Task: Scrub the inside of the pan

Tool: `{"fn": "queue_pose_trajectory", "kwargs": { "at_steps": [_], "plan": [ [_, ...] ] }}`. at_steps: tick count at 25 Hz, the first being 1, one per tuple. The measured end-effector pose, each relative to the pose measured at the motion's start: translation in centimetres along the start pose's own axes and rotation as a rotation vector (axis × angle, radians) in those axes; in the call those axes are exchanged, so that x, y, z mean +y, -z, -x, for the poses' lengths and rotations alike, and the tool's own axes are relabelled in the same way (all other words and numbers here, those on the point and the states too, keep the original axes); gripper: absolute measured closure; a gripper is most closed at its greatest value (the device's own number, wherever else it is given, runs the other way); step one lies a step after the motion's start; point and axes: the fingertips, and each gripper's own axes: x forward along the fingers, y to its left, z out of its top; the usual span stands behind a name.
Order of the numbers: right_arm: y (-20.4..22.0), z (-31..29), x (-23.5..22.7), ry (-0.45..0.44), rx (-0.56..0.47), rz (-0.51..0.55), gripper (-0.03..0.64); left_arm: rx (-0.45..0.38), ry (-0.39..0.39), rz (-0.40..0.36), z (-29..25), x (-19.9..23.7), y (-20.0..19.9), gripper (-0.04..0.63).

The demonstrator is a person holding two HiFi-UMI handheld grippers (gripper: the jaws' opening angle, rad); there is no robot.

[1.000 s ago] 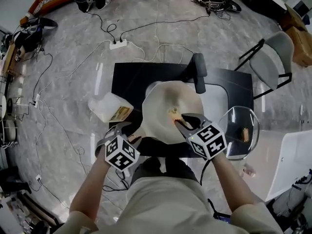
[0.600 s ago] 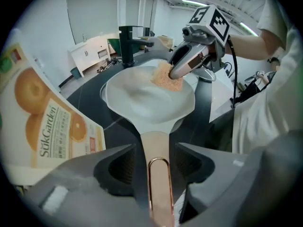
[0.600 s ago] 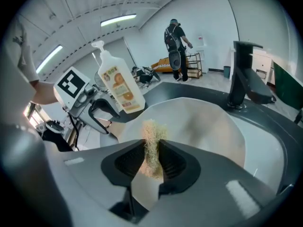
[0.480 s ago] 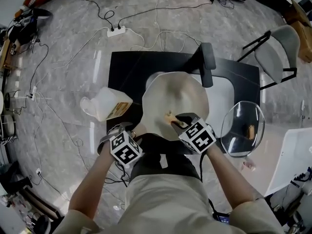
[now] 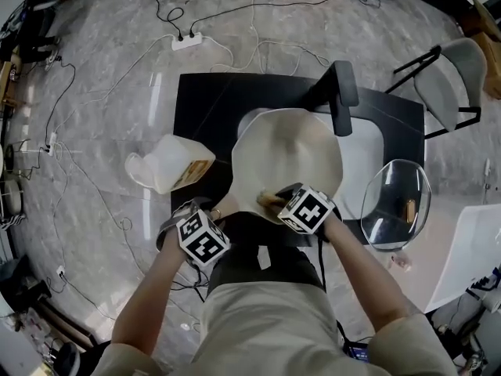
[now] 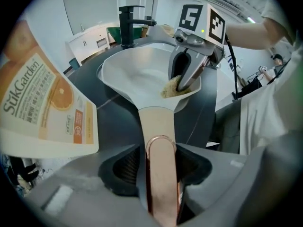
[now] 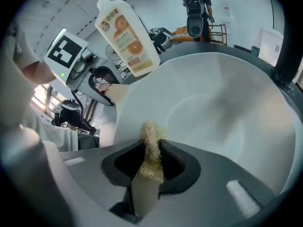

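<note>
A cream pan [image 5: 290,151] lies tilted over the sink, its inside facing up. Its cream handle [image 6: 158,124], tipped with a copper loop, runs between the jaws of my left gripper [image 5: 221,210], which are closing on it. My right gripper [image 5: 272,200] is shut on a tan fibrous scrub pad [image 7: 151,148] and holds it against the pan's inner wall by the near rim. In the left gripper view the right gripper [image 6: 182,82] presses the pad [image 6: 170,86] into the pan [image 6: 137,72]. The pan's pale bowl [image 7: 222,103] fills the right gripper view.
The pan sits over a white sink [image 5: 360,163] set in a black counter [image 5: 207,108], with a black faucet [image 5: 342,92] behind. A soap refill pouch [image 5: 168,167] stands at the left, a glass lid [image 5: 395,202] at the right. Cables and a grey chair [image 5: 446,84] are on the floor.
My right gripper has drawn the scrub pad from the pan's middle back to its near rim. My left gripper stays on the handle.
</note>
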Motion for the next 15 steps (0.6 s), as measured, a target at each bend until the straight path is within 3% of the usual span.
{"fn": "queue_pose_trajectory", "kwargs": {
  "at_steps": [4,9,15],
  "plan": [
    [0.1,-0.2,-0.2,-0.077,0.021,-0.035,0.522,-0.021,0.037,0.036,-0.2,-0.5,0.0,0.463],
    [-1.6,0.4,1.5,-0.231,-0.010,-0.080,0.523,-0.012,0.050,0.046,-0.3,-0.6,0.0,0.465],
    [-6.0,0.4,2.1,-0.221,-0.132,-0.051,0.523,0.002,0.056,0.041,-0.3,-0.7,0.1,0.465]
  ]
}}
